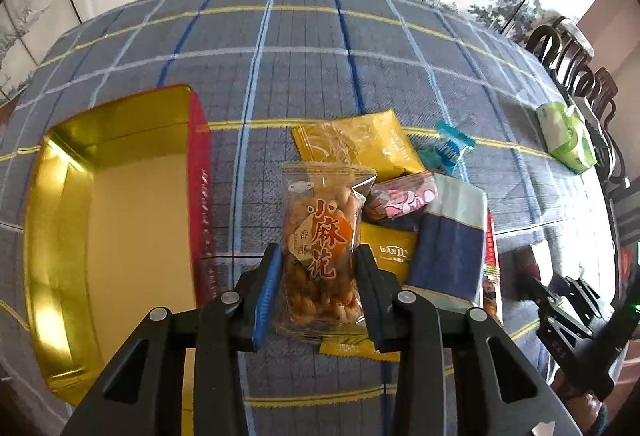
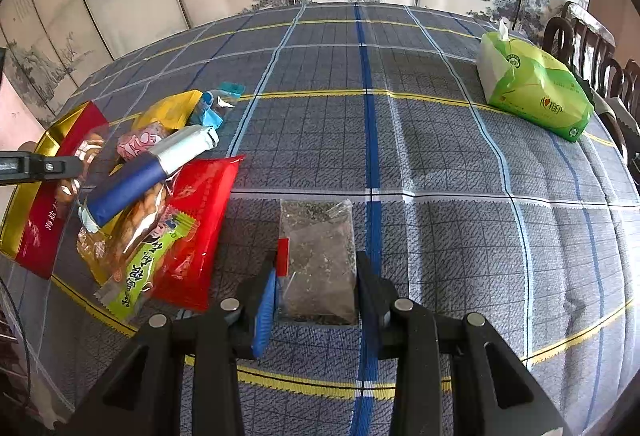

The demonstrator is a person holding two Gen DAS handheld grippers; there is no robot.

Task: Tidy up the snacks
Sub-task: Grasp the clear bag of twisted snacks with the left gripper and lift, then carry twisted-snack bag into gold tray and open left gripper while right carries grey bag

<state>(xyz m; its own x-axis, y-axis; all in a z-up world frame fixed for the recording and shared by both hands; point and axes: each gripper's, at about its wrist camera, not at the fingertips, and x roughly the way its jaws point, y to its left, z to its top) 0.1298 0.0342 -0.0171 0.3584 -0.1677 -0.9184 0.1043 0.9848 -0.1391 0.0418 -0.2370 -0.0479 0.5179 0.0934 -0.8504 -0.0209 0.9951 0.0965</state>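
The left gripper (image 1: 318, 276) has its jaws clamped on a clear twist-snack packet (image 1: 320, 236), just right of the gold tin (image 1: 64, 236). The right gripper (image 2: 316, 284) pinches a clear packet (image 2: 320, 260), right of the snack pile (image 2: 160, 196); beyond, a green tissue pack (image 2: 536, 88) sits on the bench (image 2: 440, 156).

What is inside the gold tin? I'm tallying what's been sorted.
In the left wrist view the gold tin shows only bare gold floor and walls, no snacks. Its near end is hidden behind the left gripper, which holds the twist snack packet.
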